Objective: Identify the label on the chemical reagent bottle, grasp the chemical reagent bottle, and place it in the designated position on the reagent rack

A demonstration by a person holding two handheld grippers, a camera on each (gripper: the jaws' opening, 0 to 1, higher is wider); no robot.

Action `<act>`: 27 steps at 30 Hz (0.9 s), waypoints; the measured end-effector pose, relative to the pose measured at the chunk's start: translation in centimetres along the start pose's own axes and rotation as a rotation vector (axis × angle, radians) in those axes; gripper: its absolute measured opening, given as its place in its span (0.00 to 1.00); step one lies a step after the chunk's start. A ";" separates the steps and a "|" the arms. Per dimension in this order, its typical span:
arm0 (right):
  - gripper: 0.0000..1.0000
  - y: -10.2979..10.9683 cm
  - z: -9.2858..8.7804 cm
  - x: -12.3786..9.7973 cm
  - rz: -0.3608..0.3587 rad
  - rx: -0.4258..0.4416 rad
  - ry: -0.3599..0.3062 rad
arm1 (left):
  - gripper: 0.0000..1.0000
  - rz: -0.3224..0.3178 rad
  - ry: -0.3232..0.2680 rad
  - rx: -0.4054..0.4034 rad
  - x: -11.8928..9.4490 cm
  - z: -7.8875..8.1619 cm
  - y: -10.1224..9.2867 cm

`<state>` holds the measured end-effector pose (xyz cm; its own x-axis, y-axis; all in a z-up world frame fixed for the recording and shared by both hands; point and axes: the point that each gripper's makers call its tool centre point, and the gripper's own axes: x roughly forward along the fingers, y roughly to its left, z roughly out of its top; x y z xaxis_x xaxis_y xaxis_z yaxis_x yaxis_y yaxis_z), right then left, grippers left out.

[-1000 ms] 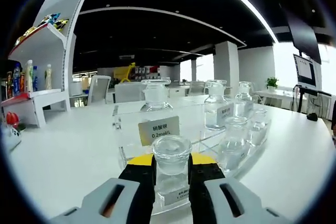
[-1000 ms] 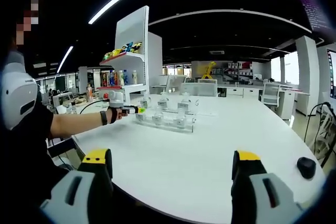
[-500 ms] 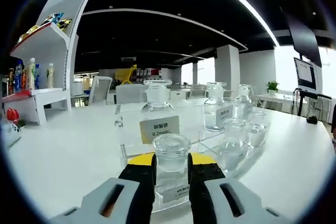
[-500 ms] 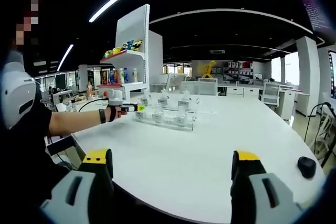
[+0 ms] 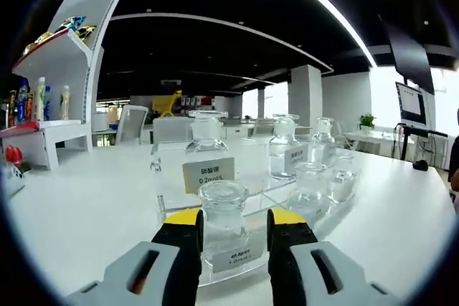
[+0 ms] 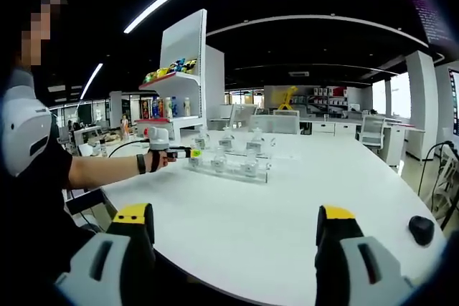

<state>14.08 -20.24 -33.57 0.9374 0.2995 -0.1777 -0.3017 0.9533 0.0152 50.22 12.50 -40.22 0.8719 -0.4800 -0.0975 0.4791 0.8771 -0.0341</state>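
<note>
My left gripper (image 5: 234,228) is level at the clear reagent rack (image 5: 287,184), jaws parted either side of the reagent bottle (image 5: 223,218) standing in the rack's near end slot, gaps both sides, not gripping. Right gripper (image 6: 233,228) hangs wide open over the white tabletop (image 6: 280,227). Its view catches my outstretched forearm (image 6: 100,168) at the rack's end. Office room, white shelf unit (image 5: 68,77) with drinks.

Clear glossy glass reagent bottle (image 5: 223,216) with paper label, transparent acrylic reagent rack (image 5: 251,184), smooth white glossy table (image 5: 86,198)
</note>
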 end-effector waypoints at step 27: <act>0.90 1.3 0.6 1.9 0.056 -0.008 -0.011 | 0.64 -0.037 -0.038 0.012 -7.2 0.0 -1.6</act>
<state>15.55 -18.38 -33.28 0.9208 0.3528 -0.1663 -0.3549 0.9347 0.0174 43.15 14.54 -39.46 0.8565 -0.5128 -0.0586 0.5122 0.8585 -0.0254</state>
